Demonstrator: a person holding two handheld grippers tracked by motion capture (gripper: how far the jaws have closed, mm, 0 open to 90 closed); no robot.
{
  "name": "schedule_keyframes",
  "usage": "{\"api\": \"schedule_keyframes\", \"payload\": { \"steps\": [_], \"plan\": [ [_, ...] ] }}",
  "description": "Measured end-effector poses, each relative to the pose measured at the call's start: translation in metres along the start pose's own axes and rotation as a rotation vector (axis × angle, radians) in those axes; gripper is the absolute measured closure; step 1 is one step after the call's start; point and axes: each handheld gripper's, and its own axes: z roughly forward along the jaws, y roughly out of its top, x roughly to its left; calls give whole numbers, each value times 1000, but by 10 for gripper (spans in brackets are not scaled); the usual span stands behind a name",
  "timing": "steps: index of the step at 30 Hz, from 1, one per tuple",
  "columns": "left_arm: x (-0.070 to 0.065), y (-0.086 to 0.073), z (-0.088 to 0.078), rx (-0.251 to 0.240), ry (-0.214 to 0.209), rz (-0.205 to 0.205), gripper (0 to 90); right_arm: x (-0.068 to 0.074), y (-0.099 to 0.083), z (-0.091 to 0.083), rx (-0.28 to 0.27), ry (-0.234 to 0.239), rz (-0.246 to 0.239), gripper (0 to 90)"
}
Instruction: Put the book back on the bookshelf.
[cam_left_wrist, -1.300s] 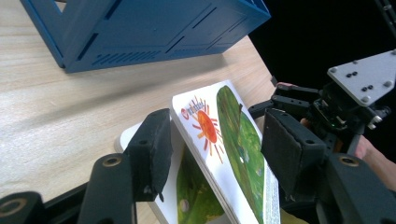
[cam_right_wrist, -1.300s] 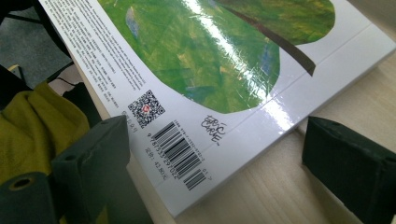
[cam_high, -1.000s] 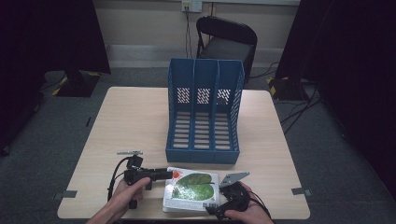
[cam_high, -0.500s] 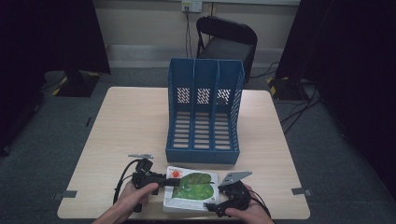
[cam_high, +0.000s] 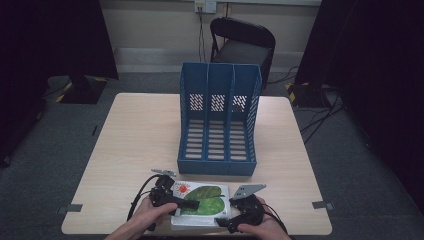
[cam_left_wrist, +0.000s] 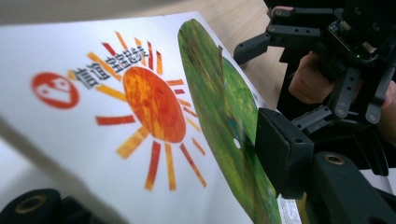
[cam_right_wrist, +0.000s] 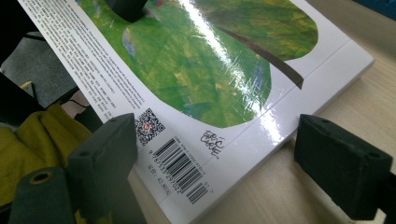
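Observation:
A picture book (cam_high: 205, 206) with a green leaf and an orange sun on its white cover lies at the table's front edge. My left gripper (cam_high: 186, 204) reaches in from the book's left side. Its jaws have just been closing, and its upper pad (cam_left_wrist: 280, 156) presses on the cover (cam_left_wrist: 140, 102) while the other jaw sits beneath. My right gripper (cam_high: 229, 214) is at the book's right front corner. Its jaws have closed a little but stand wide: one pad (cam_right_wrist: 105, 149) by the barcode edge, the other pad (cam_right_wrist: 343, 163) apart from the book (cam_right_wrist: 210, 70).
A blue three-slot file holder (cam_high: 218, 125) stands mid-table just behind the book, open side toward me. The wooden table (cam_high: 135, 140) has bare room on both sides of it. A black chair (cam_high: 242, 40) stands behind the table. The person's hands come in over the front edge.
My left gripper has moved right, onto the book's left edge, and its jaws have narrowed on it. The right gripper has kept its place at the right corner.

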Motion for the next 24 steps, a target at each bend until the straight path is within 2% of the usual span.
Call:
{"api": "schedule_keyframes", "payload": {
  "steps": [3, 4, 9, 14, 16, 18, 24],
  "plan": [
    [-1, 0, 0, 6, -4, 1, 526, 0, 0, 0, -2, 0, -2, 126],
    [-1, 1, -1, 9, -20, -3, 553, 0, 0, 1, -2, 1, -6, 127],
    [-2, 1, -2, 11, -25, 4, 596, -1, 0, 0, 8, -2, -4, 136],
    [-4, 2, -2, 13, -22, 22, 609, -6, 0, 0, 26, 10, 31, 138],
    [-7, 2, -3, 10, -22, 47, 620, -7, 0, 0, 34, 20, 44, 129],
    [-8, 3, -3, 12, -20, 62, 621, -7, 0, 0, 36, 21, 42, 130],
    [-9, 2, -3, 1, -15, 62, 617, -6, 1, 0, 31, 17, 38, 135]
  ]
}}
